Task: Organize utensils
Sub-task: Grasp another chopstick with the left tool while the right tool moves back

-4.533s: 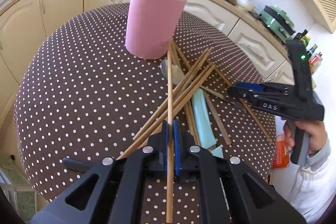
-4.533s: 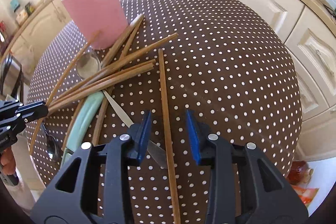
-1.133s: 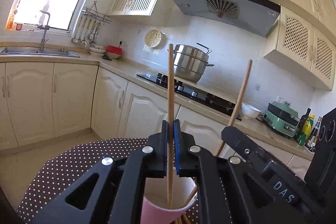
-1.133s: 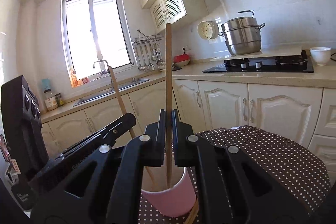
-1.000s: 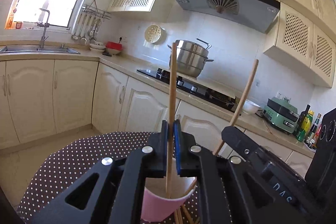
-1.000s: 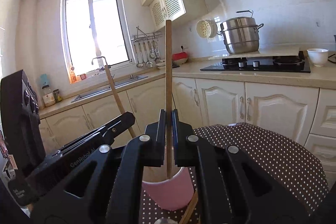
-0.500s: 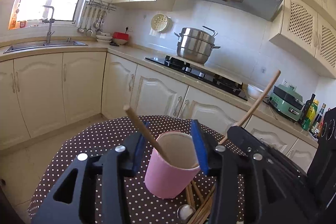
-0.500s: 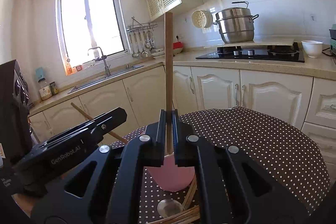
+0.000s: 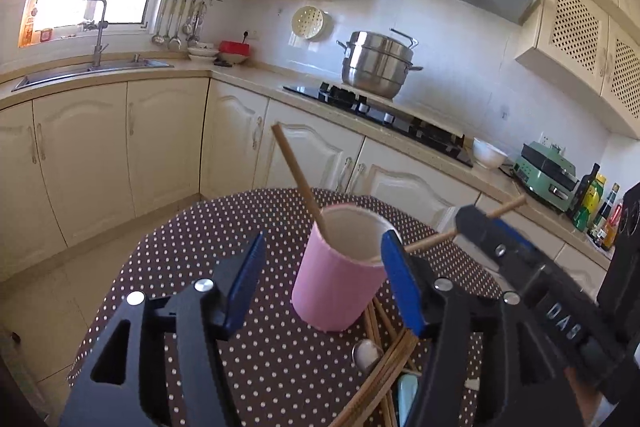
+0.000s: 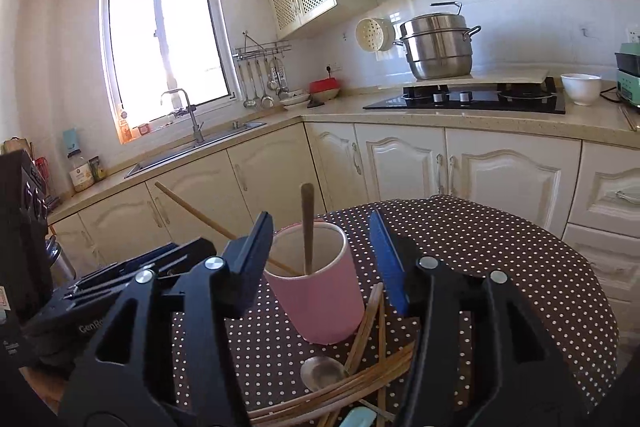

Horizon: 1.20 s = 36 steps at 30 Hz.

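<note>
Both claws are opening now, left claw and right claw, nothing pinched between either. The pink cup stands on the dotted bench with 2 chopsticks leaning inside; more chopsticks and a spoon lie beside it.

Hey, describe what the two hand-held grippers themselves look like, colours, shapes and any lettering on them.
Both are matte black plastic with angular, cut-out frames and silver screw heads. The left hand-held gripper and the right hand-held gripper each carry two flat blue finger pads. White lettering marks their sides: "DAS" on the right one, "GenRo", partly hidden, on the left.
</note>
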Motion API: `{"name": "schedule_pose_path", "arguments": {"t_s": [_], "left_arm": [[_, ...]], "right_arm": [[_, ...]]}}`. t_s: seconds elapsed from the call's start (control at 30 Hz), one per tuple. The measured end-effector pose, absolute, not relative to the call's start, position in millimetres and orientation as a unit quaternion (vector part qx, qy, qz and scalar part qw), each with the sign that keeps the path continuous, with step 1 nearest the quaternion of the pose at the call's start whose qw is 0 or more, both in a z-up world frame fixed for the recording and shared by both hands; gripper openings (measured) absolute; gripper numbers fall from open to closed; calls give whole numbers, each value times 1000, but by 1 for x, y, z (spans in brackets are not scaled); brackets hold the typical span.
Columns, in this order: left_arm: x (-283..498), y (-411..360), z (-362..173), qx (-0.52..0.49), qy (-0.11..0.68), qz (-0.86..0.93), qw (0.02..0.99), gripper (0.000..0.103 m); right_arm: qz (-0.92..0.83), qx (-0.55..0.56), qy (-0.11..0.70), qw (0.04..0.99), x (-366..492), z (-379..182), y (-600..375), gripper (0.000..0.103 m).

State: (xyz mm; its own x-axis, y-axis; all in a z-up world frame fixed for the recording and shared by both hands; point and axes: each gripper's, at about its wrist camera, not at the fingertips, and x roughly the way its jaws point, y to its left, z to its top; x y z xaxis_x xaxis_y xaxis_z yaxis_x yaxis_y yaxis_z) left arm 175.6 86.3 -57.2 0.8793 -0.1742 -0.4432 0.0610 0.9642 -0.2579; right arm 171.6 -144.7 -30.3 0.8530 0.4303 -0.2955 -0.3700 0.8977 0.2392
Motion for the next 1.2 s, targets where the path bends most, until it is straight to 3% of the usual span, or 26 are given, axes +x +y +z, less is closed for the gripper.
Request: {"name": "schedule_pose_path", "arguments": {"t_s": [0.27,0.6,0.73,0.9,0.97,1.2], "left_arm": [[174,70,-91,-95,345,-127,925,59],[181,40,-131,-40,433,-134,890,59],[186,32,-147,-29,461,-145,875,40],[190,31,-159,-39,477,-149,865,26],[188,31,-160,-44,477,-154,864,11],[167,36,-157,-52,467,-155,869,6]], "right_arm": [[182,63,181,964,146,-39,-171,55],[162,47,271,948,138,-81,-199,55],[159,54,295,941,138,-92,-206,55],[162,56,308,936,135,-97,-208,55],[164,56,312,934,134,-99,-208,55],[176,48,335,924,136,-103,-202,55]]}}
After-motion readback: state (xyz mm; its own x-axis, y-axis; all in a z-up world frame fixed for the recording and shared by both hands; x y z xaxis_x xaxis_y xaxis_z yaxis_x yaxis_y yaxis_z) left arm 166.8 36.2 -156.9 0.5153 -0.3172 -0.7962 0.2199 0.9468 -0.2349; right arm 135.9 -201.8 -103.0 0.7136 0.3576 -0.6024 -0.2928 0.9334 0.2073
